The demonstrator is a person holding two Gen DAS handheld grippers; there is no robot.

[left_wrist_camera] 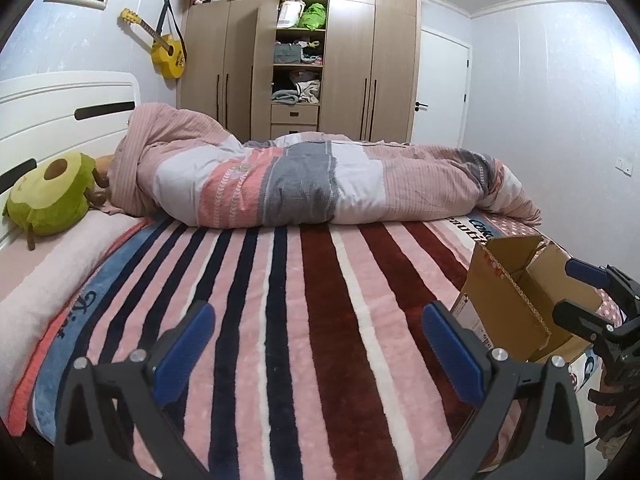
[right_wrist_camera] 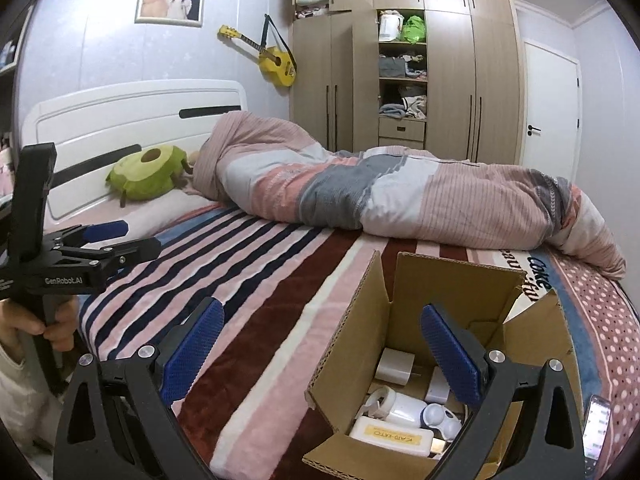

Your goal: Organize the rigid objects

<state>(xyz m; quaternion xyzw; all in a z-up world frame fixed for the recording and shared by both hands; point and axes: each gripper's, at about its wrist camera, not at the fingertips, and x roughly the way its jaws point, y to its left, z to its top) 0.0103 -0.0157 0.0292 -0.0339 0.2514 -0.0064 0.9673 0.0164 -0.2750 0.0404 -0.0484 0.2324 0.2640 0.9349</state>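
Observation:
An open cardboard box (right_wrist_camera: 452, 280) stands on the striped blanket near the bed's front right; it also shows in the left wrist view (left_wrist_camera: 516, 300). Inside lie several white rigid items: a charger block (right_wrist_camera: 394, 366), a white bottle (right_wrist_camera: 396, 404) and a flat box with a yellow label (right_wrist_camera: 390, 438). My right gripper (right_wrist_camera: 320, 354) is open and empty, its right finger over the box opening. My left gripper (left_wrist_camera: 318, 350) is open and empty above the bare blanket, left of the box; it shows at the left of the right wrist view (right_wrist_camera: 120, 240).
A rumpled duvet (left_wrist_camera: 320, 180) lies across the far side of the bed. A green avocado plush (left_wrist_camera: 48, 196) sits by the white headboard (left_wrist_camera: 60, 108). A phone (right_wrist_camera: 596, 436) lies right of the box. A wardrobe (left_wrist_camera: 312, 48) stands behind.

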